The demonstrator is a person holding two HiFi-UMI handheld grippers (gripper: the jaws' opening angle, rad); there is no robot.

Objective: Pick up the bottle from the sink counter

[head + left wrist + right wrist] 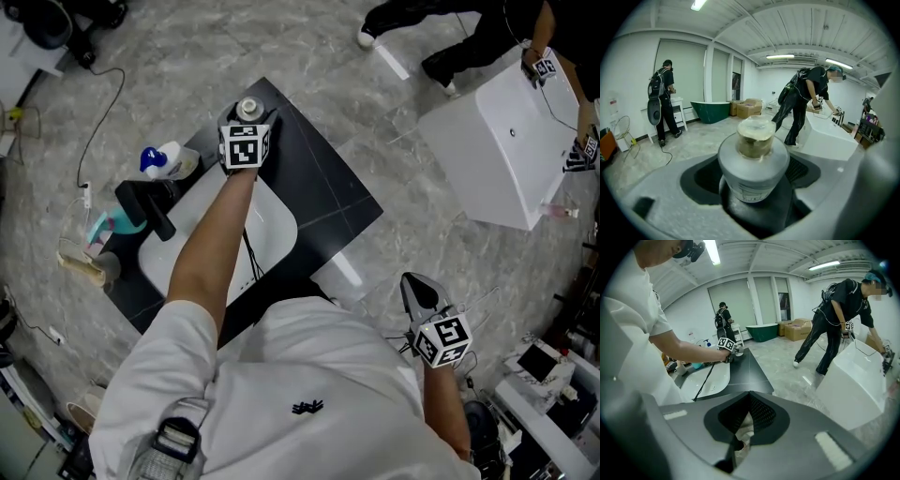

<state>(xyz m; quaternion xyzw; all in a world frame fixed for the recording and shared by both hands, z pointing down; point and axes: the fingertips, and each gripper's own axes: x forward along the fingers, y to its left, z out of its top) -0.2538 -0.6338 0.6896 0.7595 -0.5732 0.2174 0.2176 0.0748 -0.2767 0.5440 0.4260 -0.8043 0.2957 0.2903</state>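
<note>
Grey bottle, upright, clamped inside left gripper

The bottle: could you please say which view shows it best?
The left gripper view: the bottle fills the middle, between the jaws of the left gripper. The head view shows only its cap; in the right gripper view it is tiny.

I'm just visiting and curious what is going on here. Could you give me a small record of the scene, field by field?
Place: black counter with a white basin
Left gripper: shut on the bottle, at a corner of the counter
Right gripper: shut, empty, held off to the side of the counter
Also on counter: spray bottle, faucet
Bottle lifted: cannot tell
</note>
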